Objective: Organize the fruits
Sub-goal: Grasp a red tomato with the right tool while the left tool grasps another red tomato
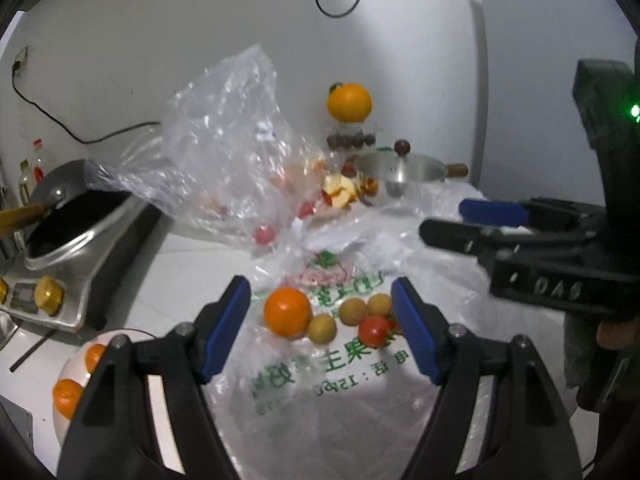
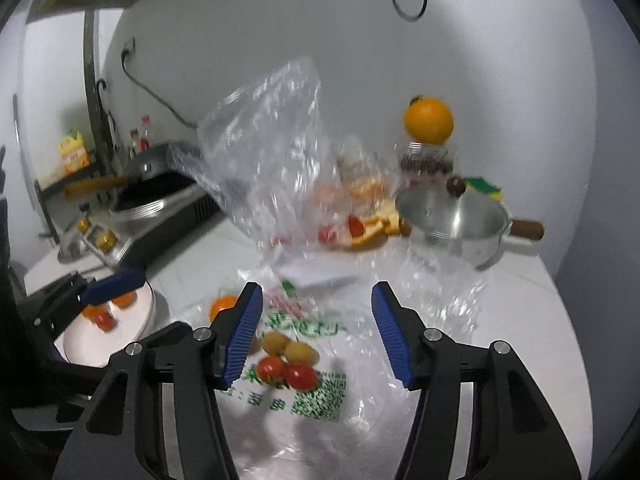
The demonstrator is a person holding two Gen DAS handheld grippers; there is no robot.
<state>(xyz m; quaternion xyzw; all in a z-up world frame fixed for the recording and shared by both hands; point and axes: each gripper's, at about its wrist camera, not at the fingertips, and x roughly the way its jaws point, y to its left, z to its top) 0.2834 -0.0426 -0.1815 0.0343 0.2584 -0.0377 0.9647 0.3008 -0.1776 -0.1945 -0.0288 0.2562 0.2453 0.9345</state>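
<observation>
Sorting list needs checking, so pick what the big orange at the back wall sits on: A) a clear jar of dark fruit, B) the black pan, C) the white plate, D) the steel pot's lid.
A: the big orange rests on top of the clear jar filled with dark round fruit, behind the steel pot; the right wrist view shows the same stack.

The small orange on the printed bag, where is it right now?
In the left wrist view the small orange lies on the printed bag, just inside the left gripper's left finger, left of the longans.

Dim, blurred, fisheye-warped, dark corners
</observation>
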